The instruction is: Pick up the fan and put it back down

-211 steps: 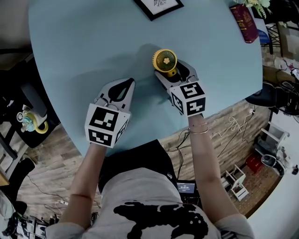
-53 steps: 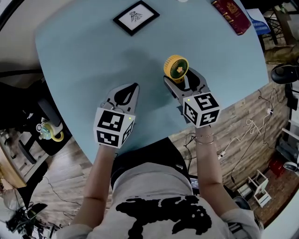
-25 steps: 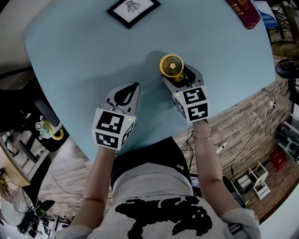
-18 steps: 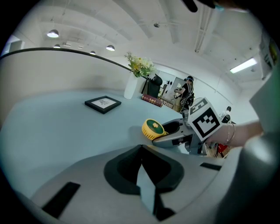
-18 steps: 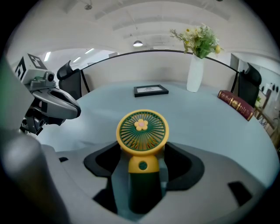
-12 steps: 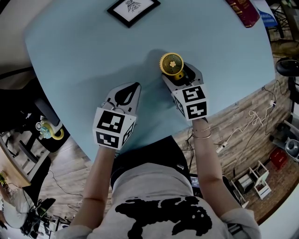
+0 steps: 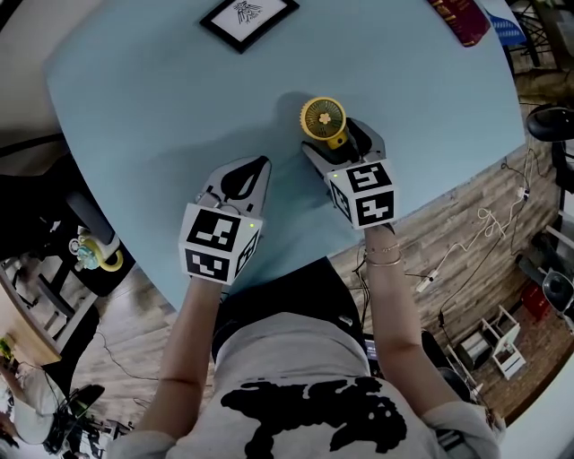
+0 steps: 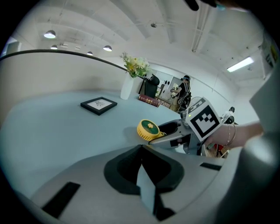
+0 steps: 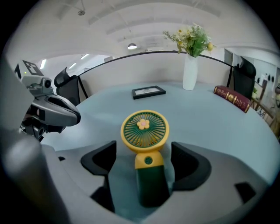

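Observation:
A small hand fan [image 7: 323, 121] with a yellow round head and a dark green handle stands upright on the pale blue table [image 7: 161, 108]. My right gripper [image 7: 341, 143] straddles its handle. Its jaws have just been opening and are open, with a gap on each side of the handle in the right gripper view, where the fan [image 9: 145, 131] fills the middle between the fingertips of the right gripper [image 9: 143, 148]. My left gripper [image 7: 260, 163] rests shut and empty to the fan's left. The left gripper view shows the fan [image 8: 148, 130] beyond the left gripper [image 8: 141, 148].
A black picture frame [image 7: 248, 11] lies at the far side of the table, a red book [image 7: 459, 16] at the far right. A white vase of flowers [image 9: 190, 65] stands beyond them. The table's curved edge runs close to the person's body.
The right gripper's jaws have spread a little wider around the fan's handle. The fan stays standing in place. The left gripper has not moved.

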Motion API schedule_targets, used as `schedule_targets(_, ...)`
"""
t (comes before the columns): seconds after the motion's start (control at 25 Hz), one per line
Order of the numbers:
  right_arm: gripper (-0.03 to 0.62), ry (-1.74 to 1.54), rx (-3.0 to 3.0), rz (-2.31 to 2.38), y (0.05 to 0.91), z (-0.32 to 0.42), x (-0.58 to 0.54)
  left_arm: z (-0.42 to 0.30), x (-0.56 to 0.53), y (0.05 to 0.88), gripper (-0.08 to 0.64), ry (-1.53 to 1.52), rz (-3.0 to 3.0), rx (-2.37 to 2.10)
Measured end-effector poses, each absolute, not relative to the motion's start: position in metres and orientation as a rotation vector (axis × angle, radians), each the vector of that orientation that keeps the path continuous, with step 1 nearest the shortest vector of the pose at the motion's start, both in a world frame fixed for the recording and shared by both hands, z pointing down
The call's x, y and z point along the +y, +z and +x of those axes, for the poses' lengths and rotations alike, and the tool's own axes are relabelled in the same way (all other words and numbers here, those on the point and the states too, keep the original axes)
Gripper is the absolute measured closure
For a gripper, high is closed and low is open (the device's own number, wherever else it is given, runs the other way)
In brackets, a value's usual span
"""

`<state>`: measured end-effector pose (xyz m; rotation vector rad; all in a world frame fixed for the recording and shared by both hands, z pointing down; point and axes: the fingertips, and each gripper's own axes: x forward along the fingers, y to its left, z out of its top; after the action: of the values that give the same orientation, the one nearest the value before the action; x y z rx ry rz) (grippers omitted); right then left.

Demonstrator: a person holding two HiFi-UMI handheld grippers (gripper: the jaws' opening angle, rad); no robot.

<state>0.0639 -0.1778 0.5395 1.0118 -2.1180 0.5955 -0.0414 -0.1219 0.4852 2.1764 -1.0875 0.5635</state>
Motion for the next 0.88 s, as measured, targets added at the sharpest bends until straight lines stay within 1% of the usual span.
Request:
schedule_targets(0.56,0.209,0.544,-2.234,1.044,0.486,0.065,-0.159,-0.025,-0.106,0.457,0.549,0.565,2.263,-1.072)
schedule_targets(0.68,0.235,0.532,-2.288,1.062,0.466,0.063,-0.154,-0.026,-0.102,0.45,0.549,0.569,2.279,-1.087)
schedule_targets(0.8,0.278,0.517,-2.345,1.082,0.443,0.063,-0.149,-0.025,-0.099,0.442,0.549,0.57,2.294,-1.099)
schedule_targets(0.88,0.279,0.514,-2.377,1.081,0.433,0.062,-0.146,-0.022,-0.097,0.435,0.549,0.566,2.311,-1.1)
